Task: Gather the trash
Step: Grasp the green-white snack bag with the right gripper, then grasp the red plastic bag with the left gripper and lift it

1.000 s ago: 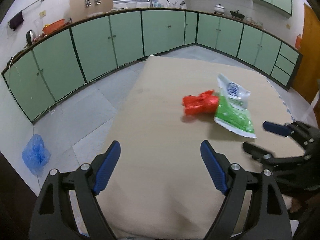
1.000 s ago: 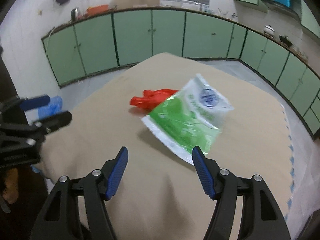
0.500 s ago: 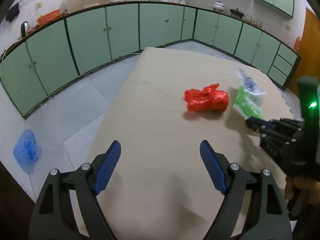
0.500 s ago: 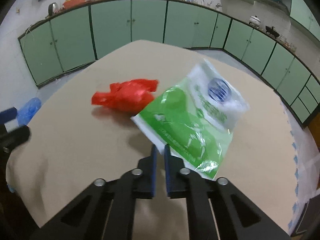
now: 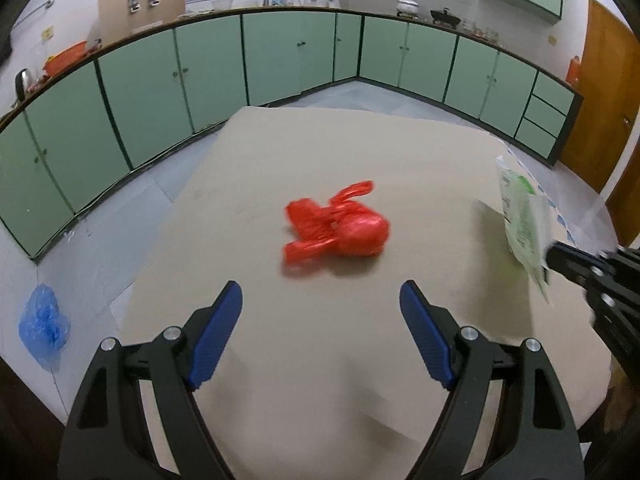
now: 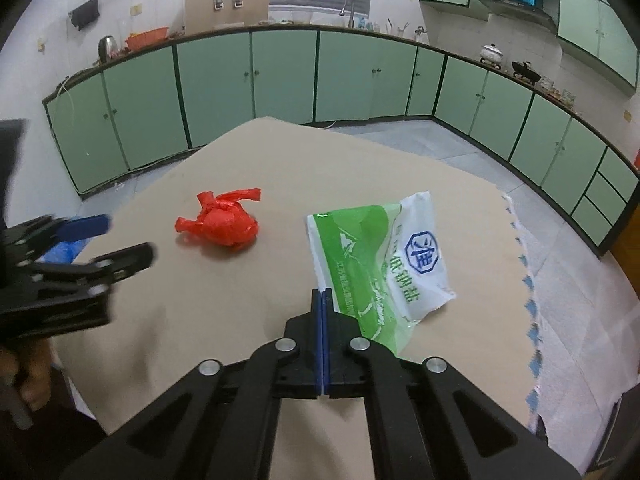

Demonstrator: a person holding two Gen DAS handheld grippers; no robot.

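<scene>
The right gripper (image 6: pixel 322 296) is clamped on the near corner of a green and white packet (image 6: pixel 384 264), which sits lifted and tilted near the table's (image 6: pixel 280 160) right edge. The left gripper (image 5: pixel 320 320) hovers with jaws wide and nothing between them. Beyond it, a knotted red bag (image 5: pixel 340 228) lies mid-table. Green cabinets (image 6: pixel 280 76) line the far walls.

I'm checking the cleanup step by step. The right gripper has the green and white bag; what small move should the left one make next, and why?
Probably ease the left gripper forward and down over the red plastic bag. Its jaws are wide open and empty, and the bag lies loose on the table straight ahead. The right gripper is shut on the green and white bag.
</scene>
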